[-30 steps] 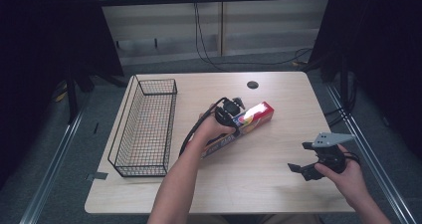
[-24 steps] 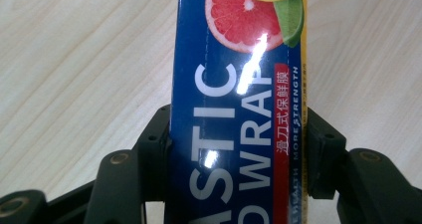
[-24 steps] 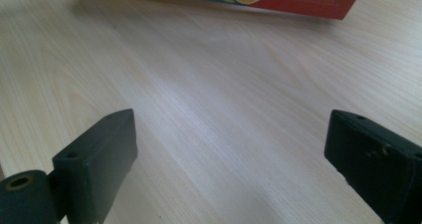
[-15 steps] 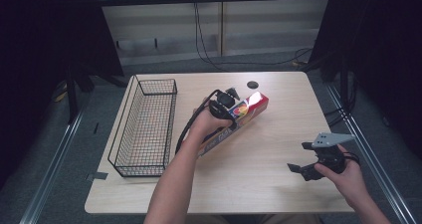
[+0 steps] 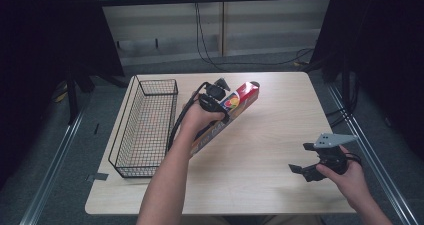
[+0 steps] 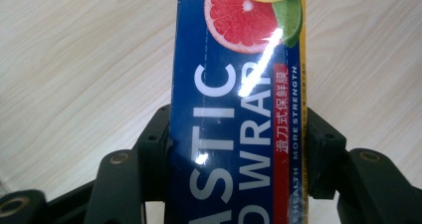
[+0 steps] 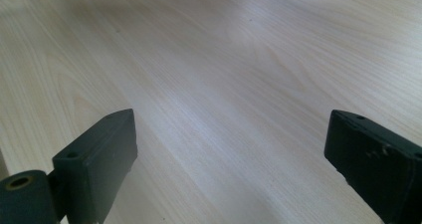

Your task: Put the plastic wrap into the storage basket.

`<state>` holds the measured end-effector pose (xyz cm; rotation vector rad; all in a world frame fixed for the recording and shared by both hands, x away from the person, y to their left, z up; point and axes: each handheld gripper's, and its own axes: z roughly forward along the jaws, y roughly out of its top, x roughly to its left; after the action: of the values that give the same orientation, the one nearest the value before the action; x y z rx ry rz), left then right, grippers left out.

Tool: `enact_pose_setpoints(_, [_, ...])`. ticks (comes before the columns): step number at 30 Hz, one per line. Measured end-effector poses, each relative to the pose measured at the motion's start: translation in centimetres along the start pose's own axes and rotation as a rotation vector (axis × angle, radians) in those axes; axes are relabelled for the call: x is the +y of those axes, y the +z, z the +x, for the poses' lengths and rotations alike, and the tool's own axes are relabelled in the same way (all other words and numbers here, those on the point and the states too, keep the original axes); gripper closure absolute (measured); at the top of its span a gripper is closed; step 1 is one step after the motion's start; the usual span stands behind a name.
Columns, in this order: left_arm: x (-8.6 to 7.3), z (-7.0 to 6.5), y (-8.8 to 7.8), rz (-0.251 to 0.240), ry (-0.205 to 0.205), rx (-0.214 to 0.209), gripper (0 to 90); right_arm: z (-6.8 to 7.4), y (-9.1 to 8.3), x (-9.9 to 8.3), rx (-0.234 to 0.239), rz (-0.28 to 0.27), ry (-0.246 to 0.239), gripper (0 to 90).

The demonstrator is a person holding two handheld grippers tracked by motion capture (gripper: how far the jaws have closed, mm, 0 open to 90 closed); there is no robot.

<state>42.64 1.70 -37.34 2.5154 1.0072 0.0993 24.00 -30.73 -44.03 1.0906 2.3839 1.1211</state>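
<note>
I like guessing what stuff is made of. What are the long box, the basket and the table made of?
The box looks like glossy printed cardboard: light glints off its blue face and its edges are sharp. The basket looks like thin black metal wire, an open grid you can see through. The table shows pale wood grain with a smooth finish; whether it is real wood or a printed layer is hard to tell.

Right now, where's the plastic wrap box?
In the high view, the plastic wrap box is clamped in the left tool, just right of the wire basket.
</note>
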Motion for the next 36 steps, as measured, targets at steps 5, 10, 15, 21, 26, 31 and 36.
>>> enact_pose_setpoints(5, [-0.4,0.5,-1.3,-0.011,-0.022,0.020,43.3,0.0,0.1,0.0,-0.005,0.003,-0.003,6.0])
enact_pose_setpoints(10, [-0.8,1.2,-2.4,-0.012,-0.041,0.022,43.3,0.0,0.1,0.0,0.002,-0.001,-0.007,6.0])
enact_pose_setpoints(15, [-1.2,1.6,-3.0,-0.005,-0.049,0.033,43.4,0.1,0.2,0.1,0.005,0.001,-0.005,6.0])
enact_pose_setpoints(21, [-1.5,2.2,-3.7,-0.014,-0.075,0.040,43.4,0.2,0.3,0.1,0.002,0.007,-0.008,6.0])
enact_pose_setpoints(26, [-1.9,2.6,-3.9,-0.028,-0.107,0.056,43.3,0.3,0.3,0.1,0.002,0.009,-0.008,6.0])
enact_pose_setpoints(31, [-2.6,3.4,-4.5,-0.024,-0.142,0.072,43.4,0.3,0.4,0.0,0.005,0.011,-0.004,6.0])
enact_pose_setpoints(36, [-3.1,4.0,-5.3,-0.029,-0.180,0.084,43.4,0.3,0.4,0.0,0.005,0.008,-0.010,6.0])
